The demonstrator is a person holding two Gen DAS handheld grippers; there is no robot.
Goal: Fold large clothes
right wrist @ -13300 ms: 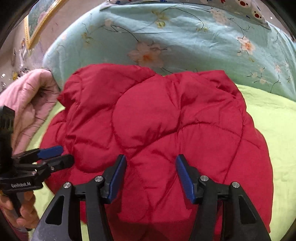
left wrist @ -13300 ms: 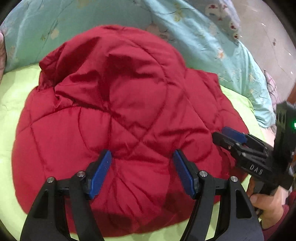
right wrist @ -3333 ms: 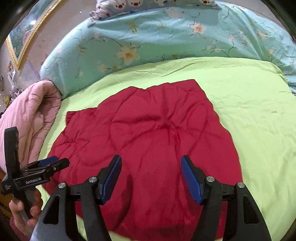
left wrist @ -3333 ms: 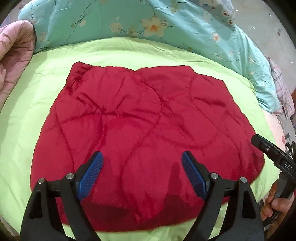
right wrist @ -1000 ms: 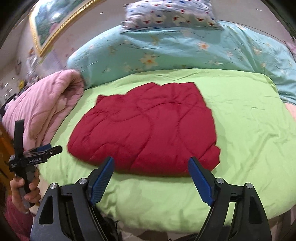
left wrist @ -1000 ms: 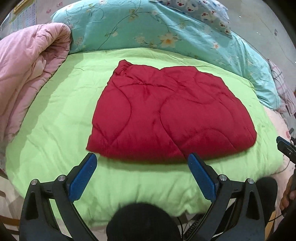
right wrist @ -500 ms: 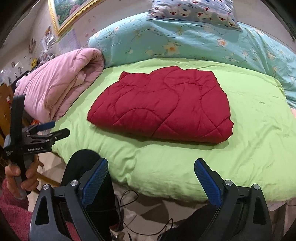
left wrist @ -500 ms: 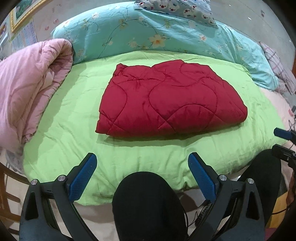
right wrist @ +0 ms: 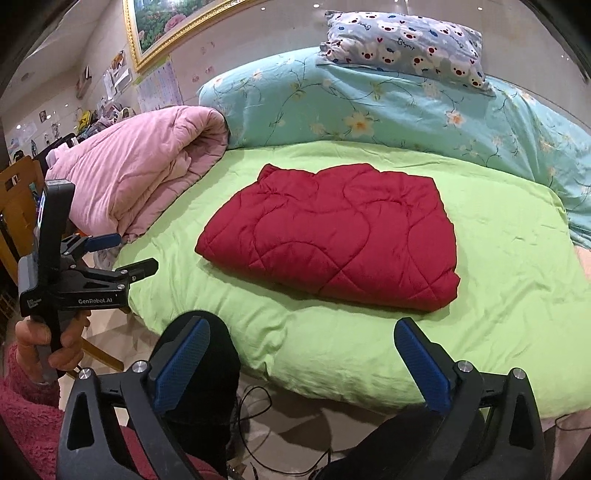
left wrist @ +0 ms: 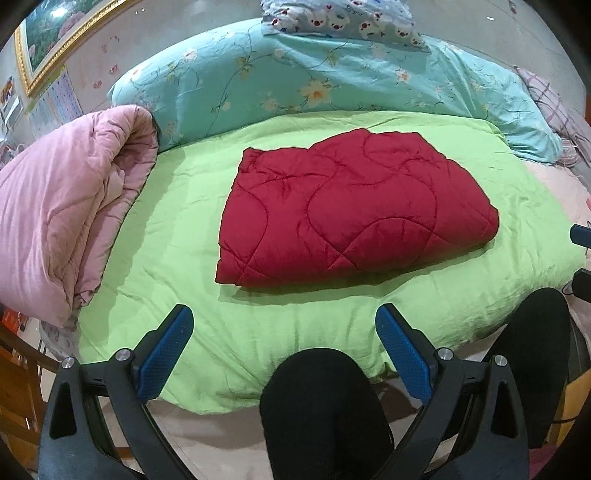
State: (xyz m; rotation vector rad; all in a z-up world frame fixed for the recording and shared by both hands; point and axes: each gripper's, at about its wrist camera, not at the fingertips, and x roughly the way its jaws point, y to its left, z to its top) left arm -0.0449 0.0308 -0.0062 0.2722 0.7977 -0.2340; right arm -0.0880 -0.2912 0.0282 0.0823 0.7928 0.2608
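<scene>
Lying flat: quilted red garment [left wrist: 351, 210], rounded stitching, on smooth green sheet [left wrist: 177, 229].

Right gripper [left wrist: 581, 254]: only two finger tips show in the left wrist view, right of the left fingers [left wrist: 168, 347]; the rest is cut by the edge.
Framed picture [right wrist: 166, 22]: upper part cut off.
Wall papers [right wrist: 159, 88]: print too small to read.
Person's knees [left wrist: 325, 406]: hide the bed's near edge between the fingers.
Red quilted garment [right wrist: 332, 232]: inner folded layers hidden.
</scene>
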